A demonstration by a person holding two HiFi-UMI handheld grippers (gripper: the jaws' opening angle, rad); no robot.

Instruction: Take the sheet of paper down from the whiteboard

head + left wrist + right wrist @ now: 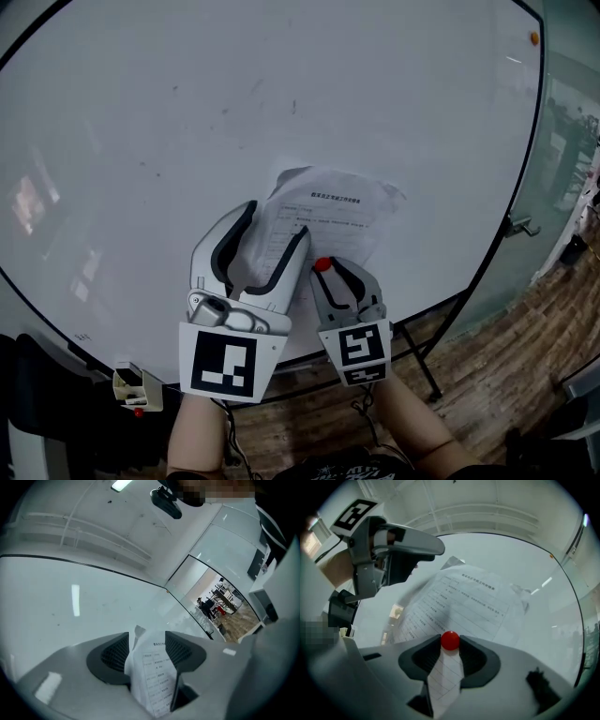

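A printed sheet of paper lies crumpled against the whiteboard, low and right of its middle. My left gripper is open at the sheet's left edge. In the left gripper view the paper runs loosely between the spread pads of that gripper. My right gripper sits just right of it, shut on a round red magnet at the sheet's lower edge. In the right gripper view the magnet is pinched at the fingertips, with the paper spreading beyond and a strip of it under the jaws.
An orange magnet sits at the board's top right corner. A small holder hangs at the board's lower left edge. A black stand leg and wooden floor lie below. A glass wall with a handle stands right.
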